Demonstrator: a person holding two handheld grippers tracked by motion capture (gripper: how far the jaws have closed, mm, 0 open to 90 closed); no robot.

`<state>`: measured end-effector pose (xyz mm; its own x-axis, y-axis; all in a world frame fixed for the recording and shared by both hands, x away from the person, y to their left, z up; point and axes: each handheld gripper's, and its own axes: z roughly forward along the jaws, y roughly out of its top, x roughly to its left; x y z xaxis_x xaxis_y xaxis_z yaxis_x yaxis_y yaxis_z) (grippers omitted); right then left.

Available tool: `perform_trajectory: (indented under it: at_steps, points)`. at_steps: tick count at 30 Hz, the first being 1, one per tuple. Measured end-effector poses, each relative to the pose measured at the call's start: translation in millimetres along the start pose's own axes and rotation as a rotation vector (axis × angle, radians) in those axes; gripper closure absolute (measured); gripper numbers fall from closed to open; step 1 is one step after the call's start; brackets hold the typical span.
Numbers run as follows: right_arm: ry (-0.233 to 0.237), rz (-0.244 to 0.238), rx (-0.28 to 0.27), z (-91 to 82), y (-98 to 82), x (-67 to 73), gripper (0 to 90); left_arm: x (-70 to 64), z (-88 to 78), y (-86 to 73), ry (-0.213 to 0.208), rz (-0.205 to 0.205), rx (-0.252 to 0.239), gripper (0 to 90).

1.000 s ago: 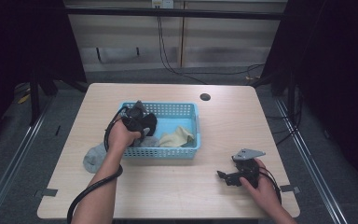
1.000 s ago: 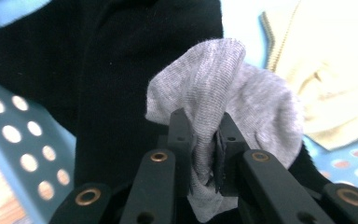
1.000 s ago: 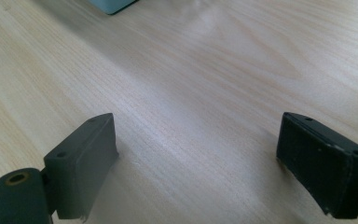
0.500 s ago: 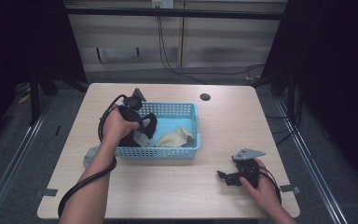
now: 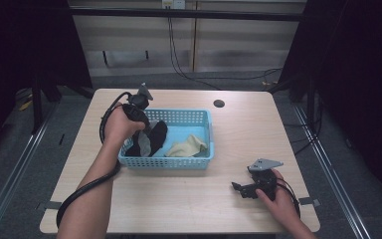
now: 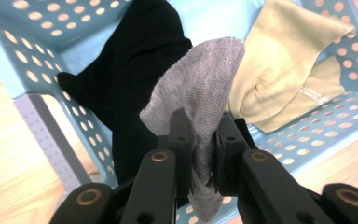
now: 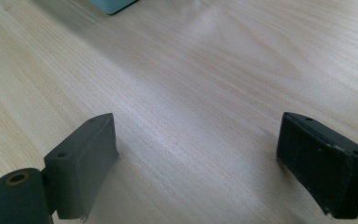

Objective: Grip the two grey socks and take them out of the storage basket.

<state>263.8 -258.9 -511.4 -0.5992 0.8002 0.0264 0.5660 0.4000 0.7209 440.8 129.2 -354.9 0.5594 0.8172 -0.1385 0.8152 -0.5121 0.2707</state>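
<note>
**Grey sock pinched over the basket; right gripper idle on the table**

High view: my left gripper [image 5: 146,130] hangs above the left end of the blue basket [image 5: 199,162], held by the left hand [image 5: 117,128]. Dark and grey fabric dangles from its tip down into the basket. A beige sock [image 5: 186,147] lies on the basket floor, toward the right end. My right gripper [image 5: 238,188] rests low over the bare table [image 5: 189,199] near the front right corner, well apart from the basket, in the right hand [image 5: 278,199].

Left gripper view: the jaws are clamped on a grey sock [image 6: 200,93], a fold of it squeezed between the pads and its loose end hanging below them. A black sock [image 6: 130,84] lies behind it, draped over the basket's near wall; I cannot tell whether the jaws catch it too. The beige sock lies flat to the right, inside the basket.

Right gripper view: the jaws stand wide apart, nothing between them, with plain wood grain beneath. A corner of the basket shows at the top edge.
</note>
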Motion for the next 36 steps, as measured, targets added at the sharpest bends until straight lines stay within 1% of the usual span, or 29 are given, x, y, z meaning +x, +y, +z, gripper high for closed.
perform_trajectory:
  at_steps: [12,15,17,24,29,32,33,34,36]
  points:
    - [0.000,-0.001,0.000,0.0,0.0,-0.1,11.5,0.1,-26.2,7.1,0.002,0.004,-0.019,80.3]
    - [0.000,-0.001,0.000,0.0,0.0,-0.1,11.5,1.1,-32.2,8.4,0.002,0.002,-0.024,80.3]
    - [-0.001,-0.001,0.000,0.0,0.0,-0.1,11.5,1.4,-35.8,9.3,-0.005,-0.009,-0.028,80.3]
    - [-0.001,-0.001,0.000,0.0,0.0,-0.1,11.5,0.8,-48.1,12.2,-0.005,-0.009,-0.038,80.3]
    - [0.000,-0.001,0.000,0.0,0.0,-0.1,11.5,2.8,-54.8,11.0,-0.004,-0.008,-0.033,80.3]
    - [0.000,-0.001,0.002,-0.1,0.1,-0.1,11.5,5.3,-58.9,9.0,-0.004,-0.024,-0.036,80.3]
    - [-0.001,-0.002,0.002,-0.2,0.1,-0.1,11.5,7.3,-60.8,8.4,-0.001,-0.016,-0.028,80.3]
    - [0.000,-0.002,0.002,-0.1,0.1,-0.1,11.5,8.4,-62.2,7.5,0.001,-0.020,-0.028,80.2]
    - [0.000,-0.002,0.002,-0.1,0.1,-0.1,11.4,10.7,-64.7,5.9,0.000,-0.030,-0.037,80.2]
